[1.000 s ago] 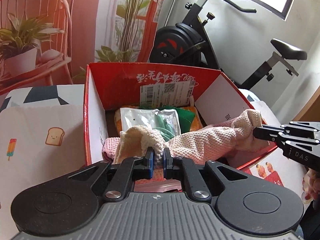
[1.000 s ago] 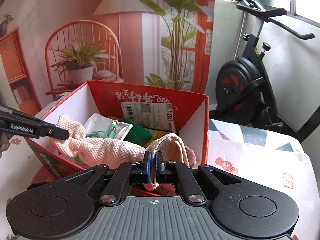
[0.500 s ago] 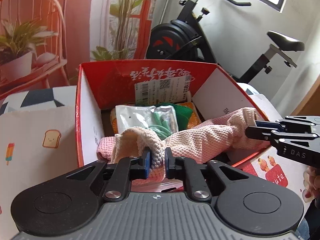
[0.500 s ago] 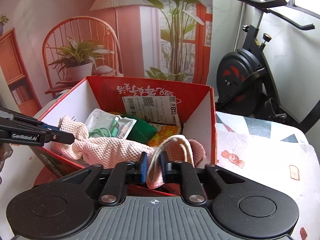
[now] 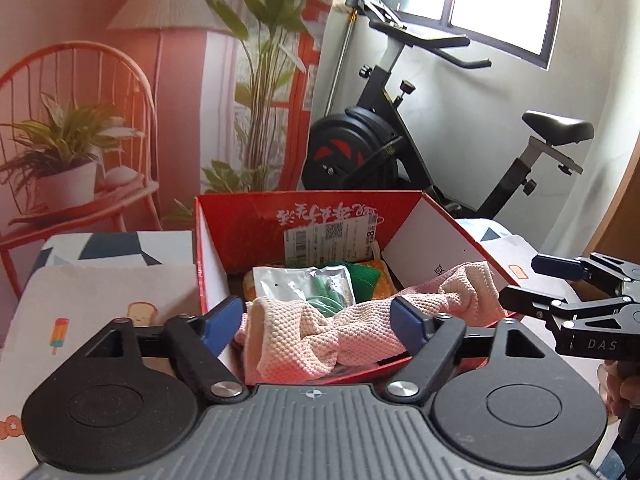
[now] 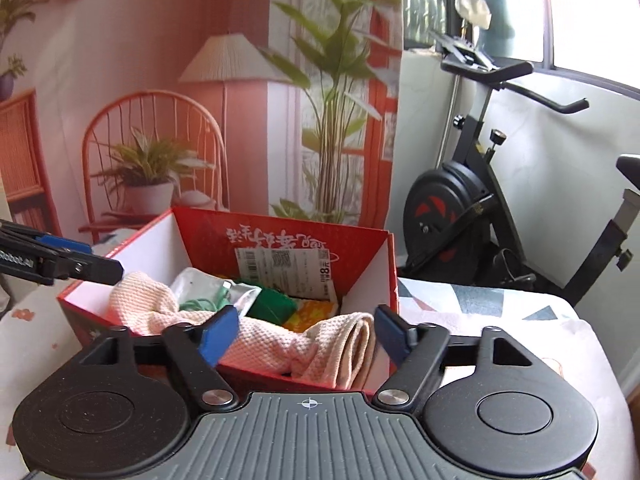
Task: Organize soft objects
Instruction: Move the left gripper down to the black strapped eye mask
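One pink cloth (image 5: 352, 328) lies in one red cardboard box (image 5: 304, 216), and two grippers face it. The cloth is a waffle-knit towel, bunched and twisted into a rope-like roll with a paler cream underside showing at its folds. Its long axis runs across the box's near wall, one end at the near left corner, the other draped up against the right wall near the front corner.

The left gripper (image 5: 318, 322) has its jaws opening; the blue pads stand wide to either side of the cloth's left end and do not press on it. The right gripper (image 6: 308, 330) is likewise opening, its pads apart around the folded right end, which hangs over the box's near rim without being pinched.

Deeper in the box, behind the cloth, sit one clear plastic packet (image 5: 304, 284) holding a coiled green cable, one green soft item (image 6: 272, 306) and one orange-yellow patterned piece (image 6: 310, 312). A white barcode label (image 5: 332, 240) is stuck on the box's far inner wall, which is glossy red with white lettering; the side walls are plain white inside.

The box stands on a white tablecloth (image 5: 100, 304) printed with toast and ice-lolly cartoons.
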Demonstrator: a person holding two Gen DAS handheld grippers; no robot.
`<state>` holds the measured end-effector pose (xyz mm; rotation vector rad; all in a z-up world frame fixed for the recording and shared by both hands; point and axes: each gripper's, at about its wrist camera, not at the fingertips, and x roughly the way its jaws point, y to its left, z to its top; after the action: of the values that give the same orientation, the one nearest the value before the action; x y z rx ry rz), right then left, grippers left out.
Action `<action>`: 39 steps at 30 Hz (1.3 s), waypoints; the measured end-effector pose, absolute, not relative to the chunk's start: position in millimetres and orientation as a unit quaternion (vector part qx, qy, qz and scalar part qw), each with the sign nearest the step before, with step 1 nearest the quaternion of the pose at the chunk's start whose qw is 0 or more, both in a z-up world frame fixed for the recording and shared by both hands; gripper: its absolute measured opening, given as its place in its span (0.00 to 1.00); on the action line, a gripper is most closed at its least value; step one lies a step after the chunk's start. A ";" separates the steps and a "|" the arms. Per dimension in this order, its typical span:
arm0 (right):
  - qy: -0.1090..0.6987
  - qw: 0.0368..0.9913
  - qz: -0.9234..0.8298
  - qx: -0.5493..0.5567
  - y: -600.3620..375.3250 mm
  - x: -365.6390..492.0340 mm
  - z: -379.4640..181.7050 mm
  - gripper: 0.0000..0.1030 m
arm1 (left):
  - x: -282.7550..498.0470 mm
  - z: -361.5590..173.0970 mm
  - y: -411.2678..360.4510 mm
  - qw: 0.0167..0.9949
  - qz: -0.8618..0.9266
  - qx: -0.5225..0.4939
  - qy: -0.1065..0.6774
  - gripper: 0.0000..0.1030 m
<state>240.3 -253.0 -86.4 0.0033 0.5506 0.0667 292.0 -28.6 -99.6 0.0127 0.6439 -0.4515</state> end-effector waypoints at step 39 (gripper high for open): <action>0.359 0.924 0.075 0.108 -229.5 183.6 -222.7 0.49 | 247.9 -218.3 32.0 0.879 -0.159 -0.072 0.444 0.69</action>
<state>183.6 -229.5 -222.7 0.2216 0.7371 0.1539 247.9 32.0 -218.3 -0.1491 0.9257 -0.3308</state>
